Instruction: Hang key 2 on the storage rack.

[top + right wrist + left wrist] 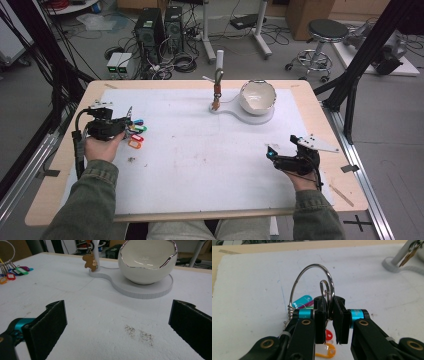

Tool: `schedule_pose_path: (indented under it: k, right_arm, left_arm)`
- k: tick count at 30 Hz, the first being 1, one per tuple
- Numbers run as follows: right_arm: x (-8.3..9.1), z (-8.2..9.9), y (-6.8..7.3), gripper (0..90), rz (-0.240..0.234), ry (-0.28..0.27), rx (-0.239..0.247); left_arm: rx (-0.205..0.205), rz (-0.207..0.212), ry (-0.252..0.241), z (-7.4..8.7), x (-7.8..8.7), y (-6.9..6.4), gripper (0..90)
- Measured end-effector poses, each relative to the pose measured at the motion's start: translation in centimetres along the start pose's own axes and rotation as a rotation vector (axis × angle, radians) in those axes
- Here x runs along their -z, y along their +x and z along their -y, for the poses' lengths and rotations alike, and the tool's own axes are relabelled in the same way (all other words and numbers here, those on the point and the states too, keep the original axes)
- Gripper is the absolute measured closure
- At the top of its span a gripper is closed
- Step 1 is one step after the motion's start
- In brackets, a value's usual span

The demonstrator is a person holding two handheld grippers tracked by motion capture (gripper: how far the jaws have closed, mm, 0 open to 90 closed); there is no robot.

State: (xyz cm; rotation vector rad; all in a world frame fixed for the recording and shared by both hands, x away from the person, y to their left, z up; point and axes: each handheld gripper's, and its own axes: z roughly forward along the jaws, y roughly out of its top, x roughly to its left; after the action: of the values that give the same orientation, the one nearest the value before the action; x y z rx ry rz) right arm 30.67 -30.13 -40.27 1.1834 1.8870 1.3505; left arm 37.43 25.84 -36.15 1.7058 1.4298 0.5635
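White mat (200, 150) on a wooden table. Left gripper (329, 312) is clamped on the key ring (312, 282) at the left side, tags (137, 134) dangling; right gripper (117, 322) sits wide open, near right.

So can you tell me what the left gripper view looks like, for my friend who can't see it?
Two black jaws of the left gripper are pinched shut on a big silver metal key ring, which loops up above a white table mat. Bright plastic key tags in teal, red and orange dangle behind and below the jaws.
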Motion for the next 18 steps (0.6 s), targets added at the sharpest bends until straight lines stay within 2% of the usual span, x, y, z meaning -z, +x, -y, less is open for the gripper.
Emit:
schedule_pose_path:
  k: [5,8,11,18]
  right_arm:
    - [0.0,0.0,0.0,0.8,0.001,0.001,-0.003]
    - [0.1,0.0,0.0,0.8,0.002,0.001,-0.006]
    - [0.1,0.0,0.0,0.8,0.003,-0.003,-0.006]
    - [0.2,0.0,0.0,0.7,0.012,-0.015,-0.011]
  left_arm:
    - [0.059,0.020,-0.037,-1.0,0.4,0.1,80.7]
    - [0.075,0.029,-0.059,-1.7,0.7,0.0,80.7]
    - [0.111,0.051,-0.079,-2.3,0.9,-0.1,80.7]
    - [0.122,0.062,-0.103,-3.9,1.0,-0.8,80.7]
